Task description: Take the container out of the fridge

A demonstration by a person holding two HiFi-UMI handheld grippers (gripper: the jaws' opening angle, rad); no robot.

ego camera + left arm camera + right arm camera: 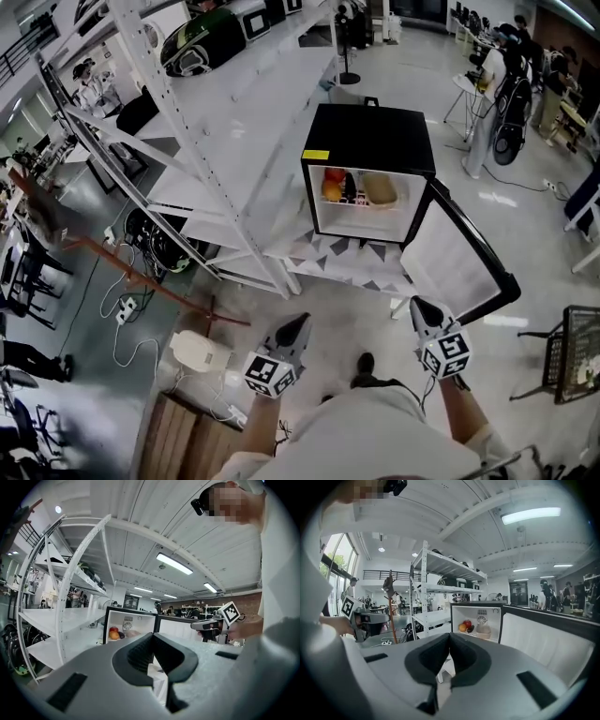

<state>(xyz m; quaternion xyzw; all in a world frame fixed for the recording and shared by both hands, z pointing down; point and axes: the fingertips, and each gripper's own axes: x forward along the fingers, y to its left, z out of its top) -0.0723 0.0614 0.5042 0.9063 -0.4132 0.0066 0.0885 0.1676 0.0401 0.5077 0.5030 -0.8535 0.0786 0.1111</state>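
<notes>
A small black fridge [367,139] stands on a low white stand with its door [459,251] swung open to the right. On its shelf sits a round beige container [380,190], with red and orange fruit [331,185] and a dark item to its left. The container [483,631] shows in the right gripper view beside the fruit [463,626]. My left gripper [302,321] and right gripper [415,303] hover well in front of the fridge, both shut and holding nothing. In the left gripper view the fridge [127,620] lies ahead, beyond the shut jaws [152,635].
A tall white shelving rack [216,141] stands left of the fridge. Cables and a power strip [125,307] lie on the floor, near a white appliance [200,352] and a wooden crate [178,436]. A wire basket [574,356] is at right. People stand at the far back right.
</notes>
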